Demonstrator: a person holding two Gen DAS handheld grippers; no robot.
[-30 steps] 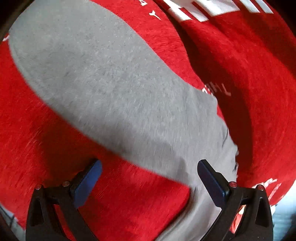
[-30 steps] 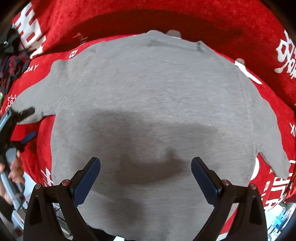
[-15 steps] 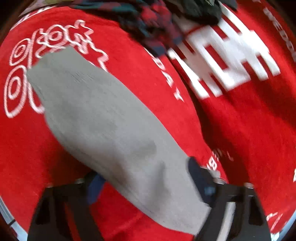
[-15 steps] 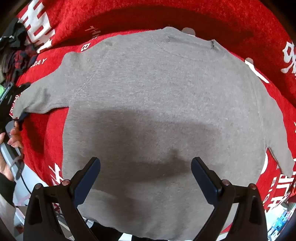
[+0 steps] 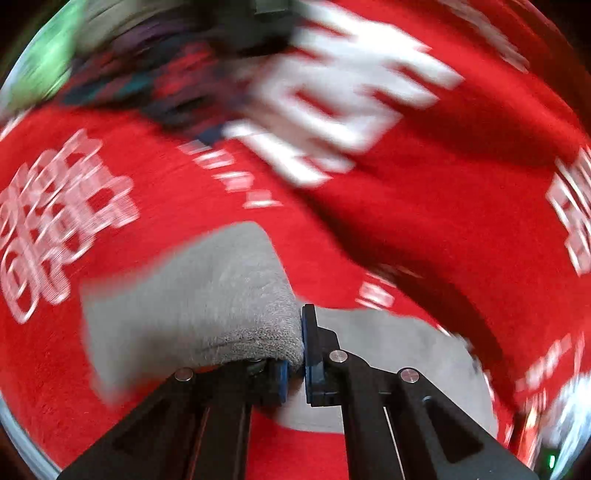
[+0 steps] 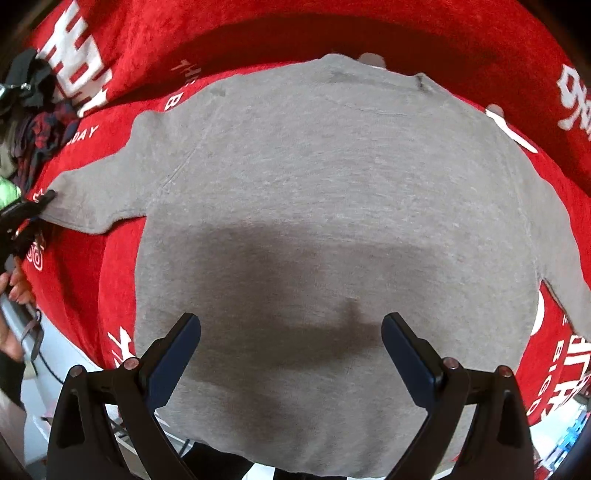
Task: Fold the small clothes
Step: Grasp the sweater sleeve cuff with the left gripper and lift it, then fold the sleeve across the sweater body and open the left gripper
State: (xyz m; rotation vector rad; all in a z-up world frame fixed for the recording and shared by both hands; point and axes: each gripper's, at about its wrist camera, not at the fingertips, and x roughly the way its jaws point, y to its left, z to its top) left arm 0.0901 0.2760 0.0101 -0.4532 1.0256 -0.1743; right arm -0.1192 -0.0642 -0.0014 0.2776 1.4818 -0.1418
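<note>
A small grey sweater (image 6: 332,206) lies flat on a red cloth with white lettering (image 6: 258,33), neck at the far side, both sleeves spread out. My left gripper (image 5: 295,354) is shut on the cuff end of the left sleeve (image 5: 207,310), which bunches over its fingers; it shows at the left edge of the right wrist view (image 6: 40,201). My right gripper (image 6: 291,347) is open and empty, hovering above the sweater's lower body.
A pile of dark plaid and black clothes (image 5: 155,77) lies at the far left of the cloth, also in the right wrist view (image 6: 37,122). The table's front edge and floor (image 6: 55,354) show at lower left.
My left gripper slid out along the sleeve to its cuff and closed on it. The right gripper stayed open over the body, barely moving.
</note>
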